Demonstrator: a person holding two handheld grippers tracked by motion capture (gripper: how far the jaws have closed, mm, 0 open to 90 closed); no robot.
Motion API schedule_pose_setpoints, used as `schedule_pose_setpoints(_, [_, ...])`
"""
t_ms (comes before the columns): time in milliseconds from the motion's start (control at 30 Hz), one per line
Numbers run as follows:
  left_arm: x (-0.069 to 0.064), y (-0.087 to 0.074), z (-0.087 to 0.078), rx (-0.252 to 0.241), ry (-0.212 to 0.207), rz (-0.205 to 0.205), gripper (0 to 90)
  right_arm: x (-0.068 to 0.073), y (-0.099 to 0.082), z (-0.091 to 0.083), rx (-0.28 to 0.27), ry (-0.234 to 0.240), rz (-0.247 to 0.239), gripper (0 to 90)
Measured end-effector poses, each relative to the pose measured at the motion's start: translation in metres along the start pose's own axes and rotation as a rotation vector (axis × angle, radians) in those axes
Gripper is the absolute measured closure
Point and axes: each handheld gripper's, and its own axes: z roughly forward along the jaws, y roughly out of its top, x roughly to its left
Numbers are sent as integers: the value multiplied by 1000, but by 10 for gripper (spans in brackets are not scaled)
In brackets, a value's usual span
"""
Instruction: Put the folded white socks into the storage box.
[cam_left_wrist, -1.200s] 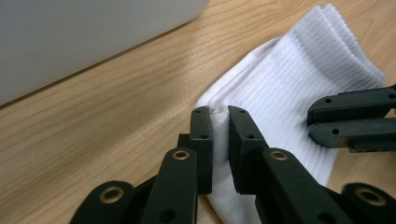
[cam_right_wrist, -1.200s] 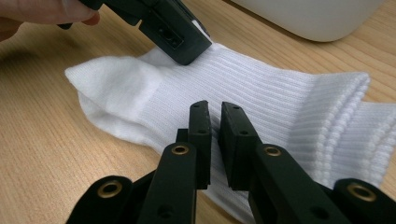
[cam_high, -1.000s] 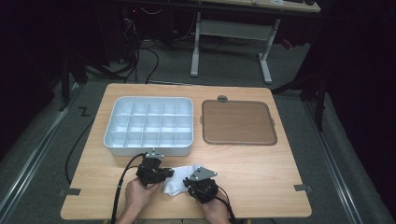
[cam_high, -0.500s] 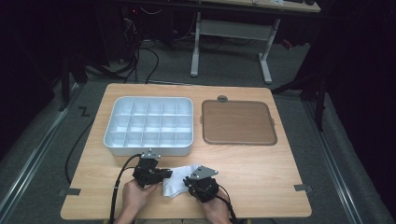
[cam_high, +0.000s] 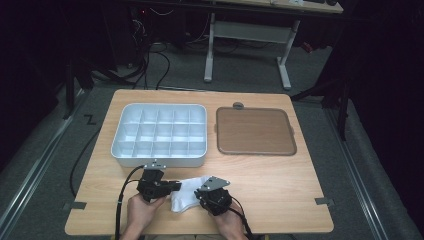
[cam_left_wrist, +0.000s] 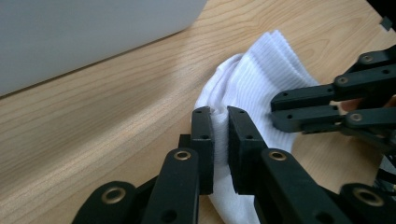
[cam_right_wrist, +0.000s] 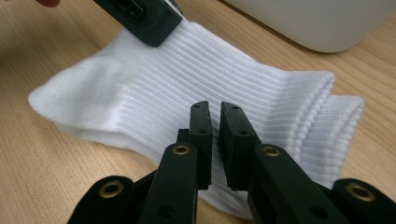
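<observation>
The left gripper (cam_left_wrist: 219, 116) is seen nearly shut, a fold of the white socks (cam_left_wrist: 254, 79) pinched in the narrow slit between its jaws. The right gripper (cam_right_wrist: 215, 112) is drawn in just as far, and ribbed cloth at the near edge of the socks (cam_right_wrist: 187, 74) appears to be caught between its jaws, though the grip itself is partly hidden by the jaws. In the high view, the left gripper (cam_high: 170, 187) and the right gripper (cam_high: 201, 194) are found at the near edge of the wooden table (cam_high: 280, 185), with the socks (cam_high: 185, 192) lying flat on the wood between them, just in front of the compartment tray (cam_high: 159, 155). Two ribbed cuffs, stacked one on the other, can be made out in the right gripper view, so a pair is judged to be in hand. The cells of the compartment tray are seen bare, and nothing is carried by the brown flat tray (cam_high: 255, 131) beside it. The work is therefore judged to be at an early stage: the socks have been grasped from both sides, but no fold or roll has been completed, and the lifting and stowing in a cell would remain to be done
</observation>
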Motion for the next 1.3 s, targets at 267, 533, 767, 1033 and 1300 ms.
schedule_pose_setpoints(267, [-5, 4, -7, -3, -31, -13, 821, 0, 2, 5, 14, 10, -16, 851])
schedule_pose_setpoints(533, [-11, 8, -11, -9, -61, -26, 822, 1, 8, 11, 25, 27, -29, 860])
schedule_pose_setpoints(767, [-14, 13, -13, -17, -80, -48, 823, 5, 14, 17, 30, 44, -50, 864])
schedule_pose_setpoints(1033, [-18, 17, -16, -34, -100, -64, 827, 10, 19, 23, 27, 80, -56, 873])
schedule_pose_setpoints(1300, [-16, 18, -11, -56, -86, -63, 827, 13, 23, 27, 31, 111, -61, 874])
